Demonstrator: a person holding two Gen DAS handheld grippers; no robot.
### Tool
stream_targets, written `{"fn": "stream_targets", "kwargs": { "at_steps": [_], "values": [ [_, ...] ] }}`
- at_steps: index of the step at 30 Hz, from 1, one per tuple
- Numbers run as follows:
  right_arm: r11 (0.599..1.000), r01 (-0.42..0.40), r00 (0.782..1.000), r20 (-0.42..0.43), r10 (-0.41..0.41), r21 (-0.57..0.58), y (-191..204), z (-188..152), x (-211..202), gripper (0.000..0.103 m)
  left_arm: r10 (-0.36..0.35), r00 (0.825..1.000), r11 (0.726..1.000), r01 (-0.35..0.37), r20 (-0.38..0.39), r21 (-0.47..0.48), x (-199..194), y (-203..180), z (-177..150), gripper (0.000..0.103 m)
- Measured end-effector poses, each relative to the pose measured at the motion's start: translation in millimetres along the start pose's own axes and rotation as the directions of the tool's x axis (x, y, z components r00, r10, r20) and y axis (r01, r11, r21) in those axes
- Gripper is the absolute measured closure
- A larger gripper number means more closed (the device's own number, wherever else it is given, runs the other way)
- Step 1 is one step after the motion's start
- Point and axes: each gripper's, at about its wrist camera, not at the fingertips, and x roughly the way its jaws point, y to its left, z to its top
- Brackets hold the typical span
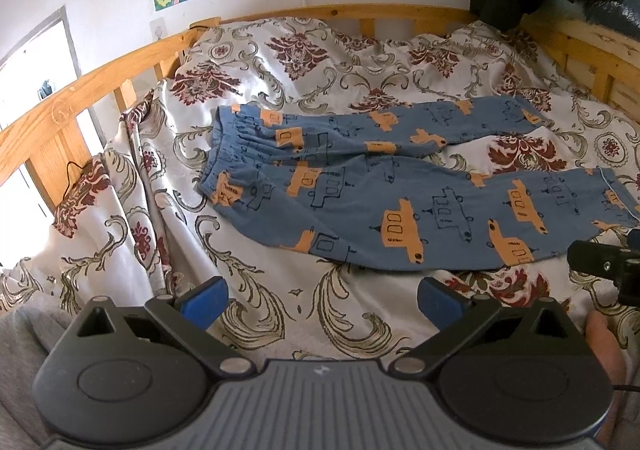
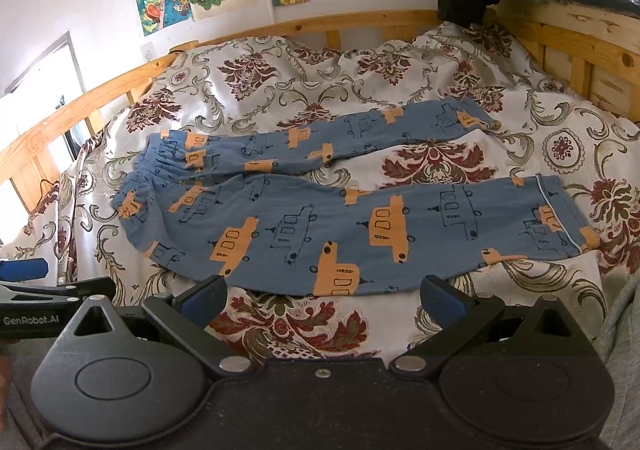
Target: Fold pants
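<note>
The bedspread (image 1: 280, 314) lay under everything. The pants (image 2: 320, 221) were spread flat ahead of both tools, waistband to the left, legs splayed apart to the right. The left gripper (image 1: 322, 300) and right gripper (image 2: 324, 298) hung wide and empty. Folding looked not yet begun; next, probably pinch the near leg's edge and lay it over the far leg.

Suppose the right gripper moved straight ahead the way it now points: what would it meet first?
Probably the near leg of the pants, just beyond the open right gripper. Only a narrow strip of patterned bedspread lies between; depth is uncertain, so it might touch that first.
</note>
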Motion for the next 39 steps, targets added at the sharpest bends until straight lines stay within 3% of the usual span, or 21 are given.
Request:
{"fn": "stream_targets", "kwargs": {
  "at_steps": [8, 11, 15, 19, 23, 25, 30, 32, 34, 35, 39],
  "values": [
    [1.0, 0.005, 1.0, -0.028, -0.005, 0.013, 0, 1, 1, 0.001, 0.012, 0.999, 1.0, -0.012, -0.035, -0.009, 3, 1, 4, 0.0],
    [1.0, -0.008, 0.999, -0.049, 0.009, 0.03, -1, 8, 1, 0.001, 0.018, 0.996, 1.0, -0.02, -0.09, -0.018, 7, 4, 12, 0.0],
    [0.994, -0.105, 0.99, -0.092, 0.108, 0.035, -8, 32, 14, 0.001, -0.076, 0.987, 0.997, 0.076, -0.141, -0.004, 15, 14, 38, 0.0],
    [0.985, -0.17, 0.981, -0.101, 0.167, -0.023, -17, 70, 42, 0.001, -0.084, 0.993, 0.996, 0.086, -0.084, 0.024, 35, 31, 84, 0.0],
    [0.979, -0.15, 0.988, -0.063, 0.142, -0.138, -26, 103, 80, 0.001, -0.237, 0.971, 0.971, 0.237, 0.037, 0.001, 74, 54, 134, 0.0],
    [0.965, -0.133, 0.991, -0.035, 0.129, -0.225, -30, 119, 104, 0.001, -0.261, 0.961, 0.965, 0.261, 0.092, 0.013, 101, 59, 150, 0.0],
    [0.923, -0.156, 0.988, -0.06, 0.144, -0.353, -45, 165, 187, 0.001, -0.241, 0.97, 0.959, 0.232, 0.039, 0.164, 195, 48, 212, 0.0],
    [0.916, -0.236, 0.97, -0.132, 0.204, -0.325, -56, 193, 229, 0.001, -0.288, 0.958, 0.922, 0.274, 0.012, 0.273, 232, 39, 238, 0.0],
    [0.88, -0.344, 0.936, -0.198, 0.293, -0.326, -65, 222, 274, 0.001, -0.371, 0.927, 0.852, 0.359, -0.044, 0.38, 267, 27, 261, 0.0],
    [0.863, -0.364, 0.928, -0.219, 0.303, -0.351, -65, 233, 294, 0.001, -0.413, 0.908, 0.811, 0.403, -0.072, 0.423, 284, 23, 270, 0.0],
    [0.777, -0.433, 0.895, -0.319, 0.312, -0.457, -56, 266, 365, 0.003, -0.48, 0.856, 0.692, 0.505, -0.193, 0.516, 348, 1, 295, 0.001]
  ]
}}
